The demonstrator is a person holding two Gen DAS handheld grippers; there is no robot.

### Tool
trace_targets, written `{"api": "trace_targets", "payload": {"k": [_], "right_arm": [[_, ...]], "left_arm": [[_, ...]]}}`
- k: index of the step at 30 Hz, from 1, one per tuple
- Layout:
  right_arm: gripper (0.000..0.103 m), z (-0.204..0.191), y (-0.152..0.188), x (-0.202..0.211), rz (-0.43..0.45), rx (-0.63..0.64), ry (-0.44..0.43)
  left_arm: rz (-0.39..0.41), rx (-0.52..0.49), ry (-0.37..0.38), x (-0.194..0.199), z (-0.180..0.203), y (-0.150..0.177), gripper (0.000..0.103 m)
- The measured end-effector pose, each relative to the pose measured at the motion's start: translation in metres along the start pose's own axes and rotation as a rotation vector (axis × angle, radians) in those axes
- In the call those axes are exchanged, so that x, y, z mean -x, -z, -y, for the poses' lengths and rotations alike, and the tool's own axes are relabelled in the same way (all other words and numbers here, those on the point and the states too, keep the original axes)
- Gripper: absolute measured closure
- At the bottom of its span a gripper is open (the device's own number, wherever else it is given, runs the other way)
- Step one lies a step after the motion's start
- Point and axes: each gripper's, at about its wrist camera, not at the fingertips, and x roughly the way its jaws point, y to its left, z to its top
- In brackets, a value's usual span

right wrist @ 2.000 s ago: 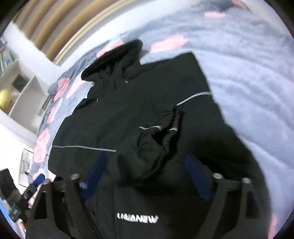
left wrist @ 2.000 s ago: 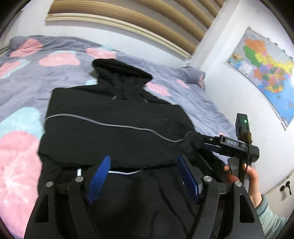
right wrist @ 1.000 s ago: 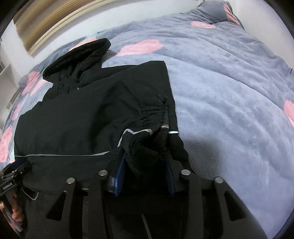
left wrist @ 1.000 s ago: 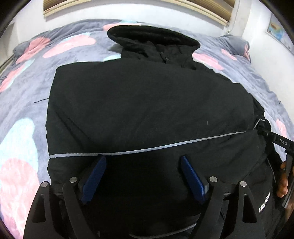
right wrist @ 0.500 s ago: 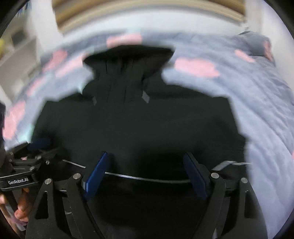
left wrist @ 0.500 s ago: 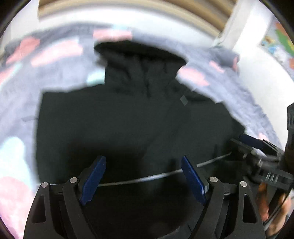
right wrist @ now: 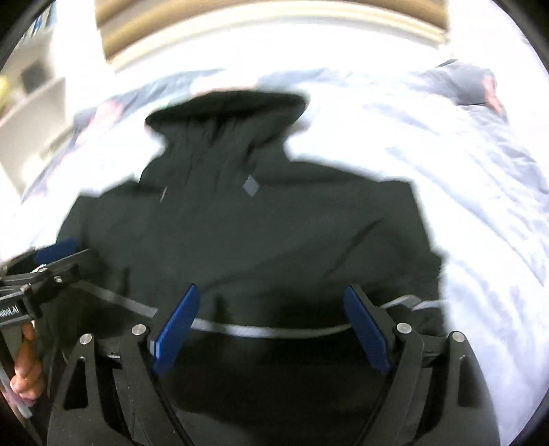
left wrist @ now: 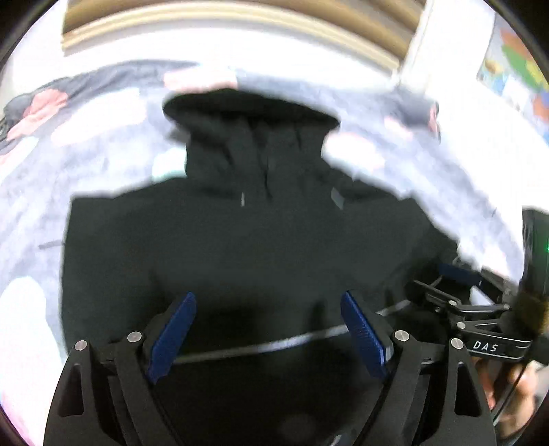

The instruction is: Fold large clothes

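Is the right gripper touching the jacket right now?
Apart. The right wrist view shows the right gripper wide open above the jacket, nothing pinched between its pads.

1. A grey bedcover with pink and pale blotches spreads across the middle of the frame.
2. A slatted wooden headboard runs along the top.
3. A colourful wall map hangs upper right.
4. White shelves stand at the left edge.

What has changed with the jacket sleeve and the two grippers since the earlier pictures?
The right gripper let go of the sleeve cuff it had clamped; its jaws have just been opening and are empty. The sleeve now lies folded across the black jacket. The left gripper stayed open and empty; the jacket stays on the bed.
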Motion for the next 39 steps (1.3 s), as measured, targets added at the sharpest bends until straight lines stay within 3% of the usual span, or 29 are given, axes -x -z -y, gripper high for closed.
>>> {"api": "trace_targets", "payload": {"k": [2,7,8,12,18,29,32,36,39], "right_arm": [[0.016,0.011,-0.017,-0.006,0.001,-0.033,0.034],[0.021,0.027,-0.03,-0.063,-0.119,-0.038,0.128],[0.021,0.027,-0.025,-0.077,-0.15,-0.019,0.132],[0.019,0.016,-0.018,-0.084,-0.115,0.059,0.189],[0.018,0.021,-0.015,-0.086,-0.124,0.079,0.151],[0.01,0.017,0.015,-0.054,-0.035,0.108,0.12],[0.009,0.017,0.012,-0.053,-0.053,0.104,0.109],[0.009,0.018,-0.003,-0.057,-0.129,0.093,0.096],[0.009,0.02,-0.026,-0.05,-0.186,0.055,0.035]], "left_arm": [[-0.016,0.048,-0.004,-0.008,-0.006,-0.017,0.015],[-0.194,0.104,-0.121,-0.072,-0.027,-0.02,0.015],[-0.187,0.09,-0.138,-0.077,-0.024,-0.02,0.014],[-0.156,0.03,-0.215,-0.087,-0.012,-0.018,0.009],[-0.153,-0.012,-0.185,-0.083,-0.01,-0.017,0.008],[-0.074,-0.036,-0.169,-0.072,-0.011,-0.005,0.007],[-0.077,-0.033,-0.172,-0.072,-0.011,-0.007,0.007],[-0.09,-0.087,-0.259,-0.063,0.004,-0.014,0.007],[-0.085,-0.096,-0.188,-0.035,0.008,-0.032,0.007]]}}
